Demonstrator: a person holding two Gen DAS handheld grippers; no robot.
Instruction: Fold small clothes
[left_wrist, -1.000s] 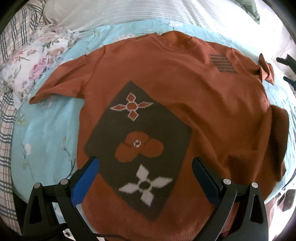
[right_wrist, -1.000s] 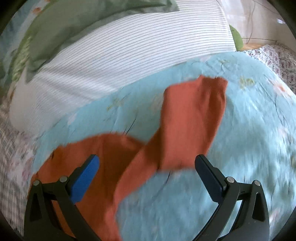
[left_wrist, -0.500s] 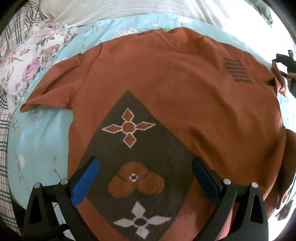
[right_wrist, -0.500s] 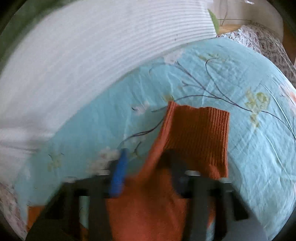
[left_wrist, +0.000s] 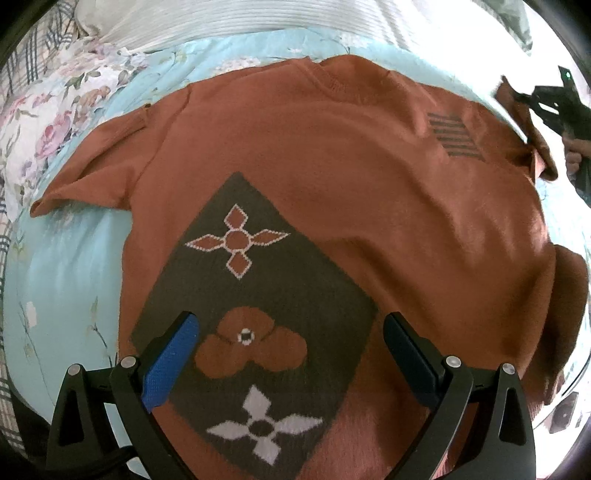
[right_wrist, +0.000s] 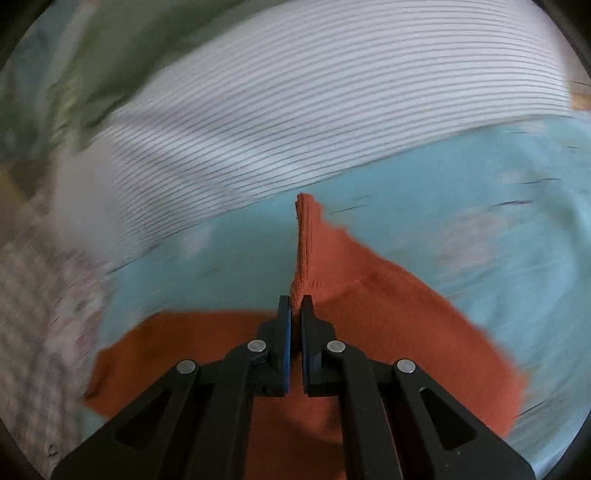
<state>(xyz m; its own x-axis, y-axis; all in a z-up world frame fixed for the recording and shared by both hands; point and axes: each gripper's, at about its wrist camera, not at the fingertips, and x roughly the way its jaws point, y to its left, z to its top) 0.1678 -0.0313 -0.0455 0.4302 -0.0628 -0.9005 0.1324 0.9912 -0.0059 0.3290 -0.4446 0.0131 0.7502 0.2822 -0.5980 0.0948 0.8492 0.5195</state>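
Observation:
An orange knit sweater (left_wrist: 332, 177) with a dark diamond panel of flower shapes lies flat, front up, on a light blue floral bedsheet (left_wrist: 66, 280). My left gripper (left_wrist: 290, 343) is open and empty, hovering over the lower part of the panel. My right gripper (right_wrist: 295, 306) is shut on the cuff of the sweater's right sleeve (right_wrist: 314, 240) and lifts it off the sheet. The right gripper also shows in the left wrist view (left_wrist: 554, 107) at the far right, by the raised sleeve end. The left sleeve (left_wrist: 96, 162) lies spread out to the left.
A white striped pillow (right_wrist: 332, 110) lies beyond the sweater's collar, with a green pillow (right_wrist: 110, 55) behind it. A pink floral cloth (left_wrist: 48, 122) and a plaid cover (left_wrist: 11, 240) border the sheet on the left.
My right gripper has closed on the right sleeve's cuff and raised it. My left gripper moved forward over the sweater, then drew back a little; it stays open.

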